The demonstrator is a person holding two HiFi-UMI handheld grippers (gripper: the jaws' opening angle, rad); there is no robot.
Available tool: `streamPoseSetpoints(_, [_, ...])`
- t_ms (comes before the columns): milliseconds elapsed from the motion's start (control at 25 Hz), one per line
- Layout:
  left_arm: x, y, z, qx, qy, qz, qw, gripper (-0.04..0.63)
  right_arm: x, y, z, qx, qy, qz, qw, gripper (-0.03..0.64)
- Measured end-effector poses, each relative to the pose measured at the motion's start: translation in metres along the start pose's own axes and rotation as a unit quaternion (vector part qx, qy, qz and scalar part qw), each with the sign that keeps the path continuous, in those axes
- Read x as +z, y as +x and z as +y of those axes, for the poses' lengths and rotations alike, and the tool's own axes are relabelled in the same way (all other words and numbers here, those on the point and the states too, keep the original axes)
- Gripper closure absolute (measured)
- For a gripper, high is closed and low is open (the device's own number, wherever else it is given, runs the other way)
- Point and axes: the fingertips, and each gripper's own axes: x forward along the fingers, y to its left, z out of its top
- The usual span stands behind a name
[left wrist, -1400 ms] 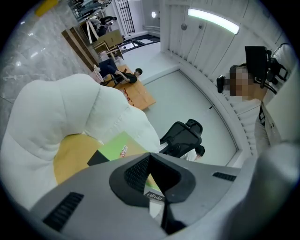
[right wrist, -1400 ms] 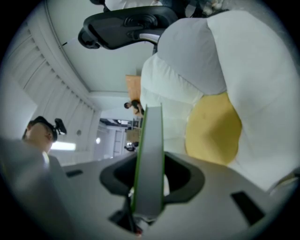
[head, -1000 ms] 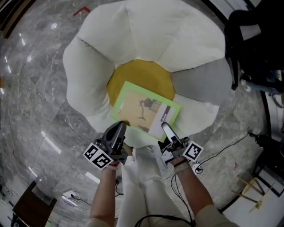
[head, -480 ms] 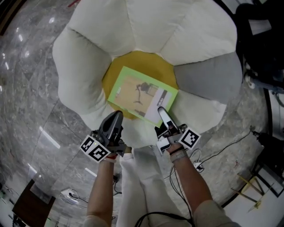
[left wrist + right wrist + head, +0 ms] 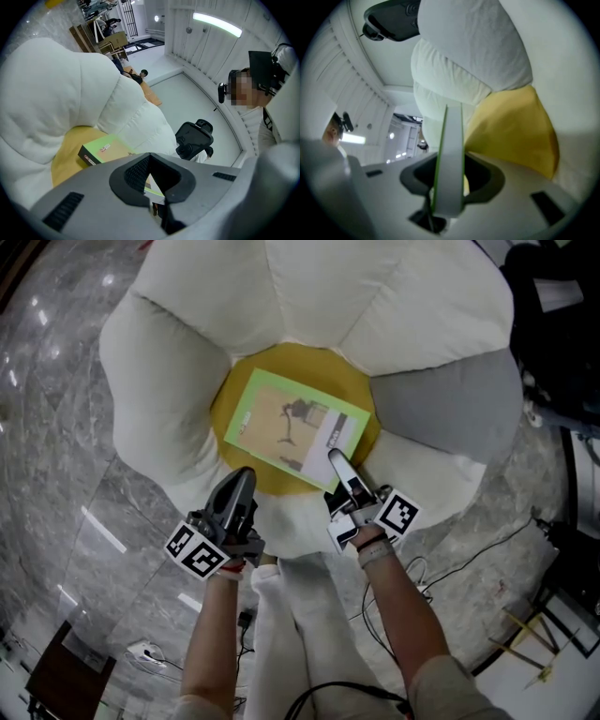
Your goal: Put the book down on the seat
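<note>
The green-edged book [image 5: 292, 427] lies flat over the yellow centre [image 5: 246, 479] of the white flower-shaped seat [image 5: 309, 306]. My right gripper [image 5: 336, 459] is shut on the book's near right corner. The right gripper view shows the book [image 5: 451, 154] edge-on, clamped by that gripper [image 5: 447, 187]. My left gripper [image 5: 246, 474] is shut and holds nothing; it hovers just short of the book's near left edge, above the yellow cushion. In the left gripper view the book [image 5: 101, 150] sits ahead of that gripper [image 5: 152, 199], with the yellow cushion [image 5: 68, 157] under it.
White petals and one grey petal [image 5: 450, 413] ring the centre. The seat stands on a grey marble floor [image 5: 56, 456]. Cables [image 5: 487, 549] trail at the right, by dark equipment [image 5: 562, 324]. A black office chair [image 5: 194, 138] and a person [image 5: 269, 117] stand beyond the seat.
Both grippers have sunk toward the seat and moved farther in. The book has gone with the right gripper from above the front petal to over the yellow centre.
</note>
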Motion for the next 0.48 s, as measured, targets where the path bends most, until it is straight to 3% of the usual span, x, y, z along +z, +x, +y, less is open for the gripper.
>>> streamPoseSetpoints(480, [-0.007,-0.008,0.004,0.004,0.0,0.012,0.9999,0.572,0.013,0.005,-0.017,-0.023,-0.015,0.002,1.0,0.46])
